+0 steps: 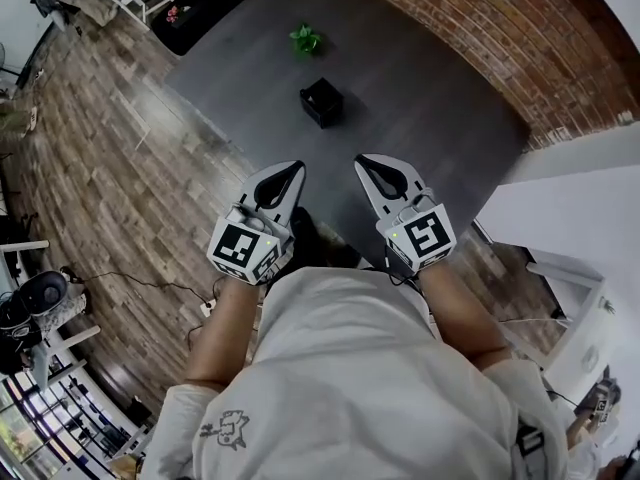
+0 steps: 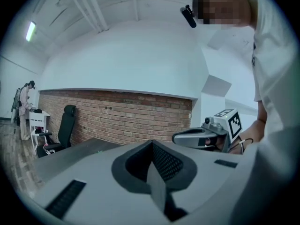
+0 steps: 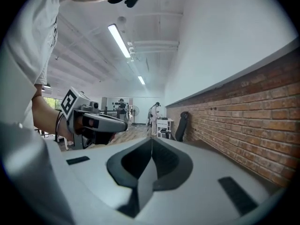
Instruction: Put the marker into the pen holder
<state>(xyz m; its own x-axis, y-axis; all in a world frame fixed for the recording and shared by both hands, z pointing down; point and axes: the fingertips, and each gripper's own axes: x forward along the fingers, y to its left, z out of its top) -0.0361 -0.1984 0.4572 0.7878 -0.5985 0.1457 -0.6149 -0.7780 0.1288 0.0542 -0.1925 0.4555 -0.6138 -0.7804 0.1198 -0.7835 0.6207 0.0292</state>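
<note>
The black pen holder [image 1: 321,102] stands on the dark table [image 1: 420,98], well ahead of both grippers. No marker shows in any view. My left gripper [image 1: 295,167] hangs over the table's near edge, its jaws pressed together with nothing between them [image 2: 152,143]. My right gripper [image 1: 363,159] is level with it to the right, likewise shut and empty [image 3: 151,139]. Each gripper view catches the other gripper beside it: the right gripper [image 2: 199,137] and the left gripper [image 3: 96,122]. Both point roughly level toward the brick wall.
A small green thing [image 1: 305,39] sits on the table beyond the holder. A brick wall [image 1: 480,28] runs behind the table. White furniture [image 1: 570,238] stands at the right, wooden floor [image 1: 110,178] at the left. A black office chair [image 2: 65,125] and people [image 3: 153,114] are far off.
</note>
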